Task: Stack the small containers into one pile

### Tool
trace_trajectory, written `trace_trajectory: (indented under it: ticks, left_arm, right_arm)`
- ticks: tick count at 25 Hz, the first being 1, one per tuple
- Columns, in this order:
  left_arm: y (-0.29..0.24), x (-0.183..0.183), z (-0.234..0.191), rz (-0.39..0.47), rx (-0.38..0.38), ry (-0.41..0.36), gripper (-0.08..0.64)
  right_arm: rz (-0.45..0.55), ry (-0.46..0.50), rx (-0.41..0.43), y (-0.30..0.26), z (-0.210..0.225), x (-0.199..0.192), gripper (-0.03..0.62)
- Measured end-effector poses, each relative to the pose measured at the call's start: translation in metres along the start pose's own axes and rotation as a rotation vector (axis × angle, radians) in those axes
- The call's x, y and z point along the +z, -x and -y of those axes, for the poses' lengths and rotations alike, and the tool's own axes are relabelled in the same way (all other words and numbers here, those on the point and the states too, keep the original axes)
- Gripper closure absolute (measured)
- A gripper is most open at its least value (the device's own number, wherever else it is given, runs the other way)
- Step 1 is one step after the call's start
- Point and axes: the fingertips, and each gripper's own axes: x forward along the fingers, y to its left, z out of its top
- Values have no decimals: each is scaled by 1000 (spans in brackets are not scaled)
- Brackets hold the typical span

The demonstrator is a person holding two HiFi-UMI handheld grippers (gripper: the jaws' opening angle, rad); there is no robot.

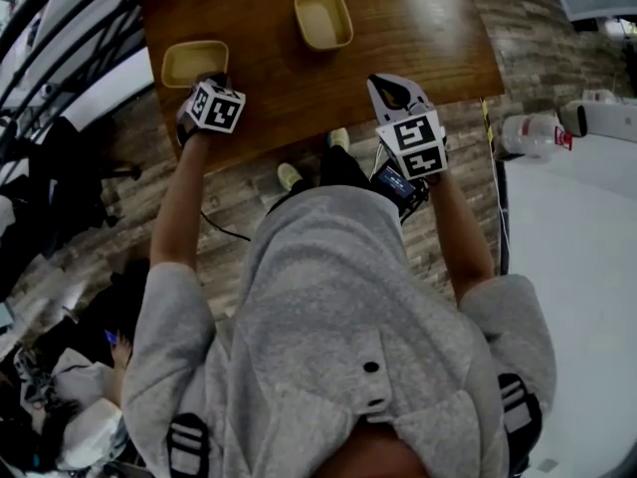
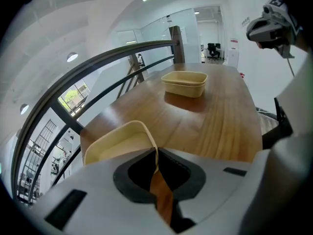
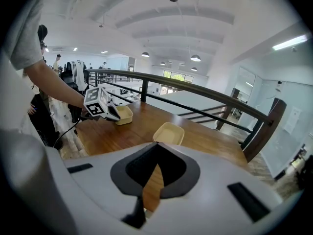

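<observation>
Wood-grain tabletop (image 1: 299,83) carries both of your small containers, and they sit well apart, not yet stacked. The near container (image 1: 192,61), a pale yellow rectangular tub with rounded corners, sits at the table's left corner closest to you. The far container (image 1: 322,18), of the same shape and colour, stands upright and empty toward the middle of the far edge. Your left gripper (image 1: 207,78) points steeply down at the near container's right-hand end. In the left gripper view the jaws are clenched on that tub's thin rim (image 2: 146,133), with the wall pinched between the pads and the tub's hollow lying to the left of the jaws. The tub appears to rest on the wood, though its base is hidden from that view. Your right gripper (image 1: 388,88) is held over the table's near edge, right of middle, touching neither container. In the right gripper view its jaws are pressed together with nothing between them, and the far container (image 3: 169,132) lies just beyond their tips. A dark railing (image 2: 98,67) runs along the table's left side.
</observation>
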Motion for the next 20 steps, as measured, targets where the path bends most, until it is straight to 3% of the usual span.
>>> trace_trajectory:
  ticks: [12,20]
  left_arm:
    - [9,17,3,38,22,-108,534]
    - [20,78,26,138,-38,-216,534]
  right_arm:
    - [24,17,30,-4,9,4,577]
    - [40,2,41,-6,35,0,577]
